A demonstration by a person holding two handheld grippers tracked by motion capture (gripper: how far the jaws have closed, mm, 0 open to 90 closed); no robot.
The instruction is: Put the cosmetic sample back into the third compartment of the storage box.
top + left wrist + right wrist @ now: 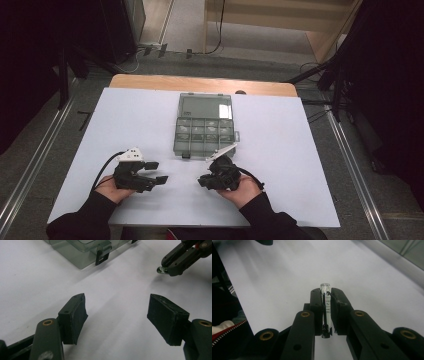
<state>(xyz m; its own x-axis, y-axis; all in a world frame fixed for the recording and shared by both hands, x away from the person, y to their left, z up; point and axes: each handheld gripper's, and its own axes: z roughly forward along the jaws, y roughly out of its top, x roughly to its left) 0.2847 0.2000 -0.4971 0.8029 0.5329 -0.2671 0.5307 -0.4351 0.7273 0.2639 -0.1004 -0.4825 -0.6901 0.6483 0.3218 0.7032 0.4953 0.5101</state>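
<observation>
You have a small clear glass tube (325, 307) with black marks on it and a dark cap at its near end. It sits between the two fingers (316, 307) of your right gripper (326, 293), and both pads press on it from the sides. Its round clear tip sticks out just past the fingertips. In the left gripper view you see that same tip at the upper right of the frame, a tiny clear dot (161, 270) at the end of the closed black fingers, low over the sheet.

In the high view your right gripper (204, 182) is at the lower middle of the frame, and its fingers point to the left of the frame. Your right hand (240, 190) holds it from behind. Your left gripper (157, 172) is at the lower left, with your left hand (112, 190) under it. Its fingers (75, 317) stand wide apart with nothing between them, and they point to the right of the frame, toward the other gripper.

A white sheet (280, 165) covers the counter (150, 81), and bare wood shows along the far edge. A grey see-through box (205, 131) with little compartments lies open in the middle, just above your grippers. Around the counter the floor (35, 150) is grey, with cables near the top of the frame and dark curtains at both sides.
</observation>
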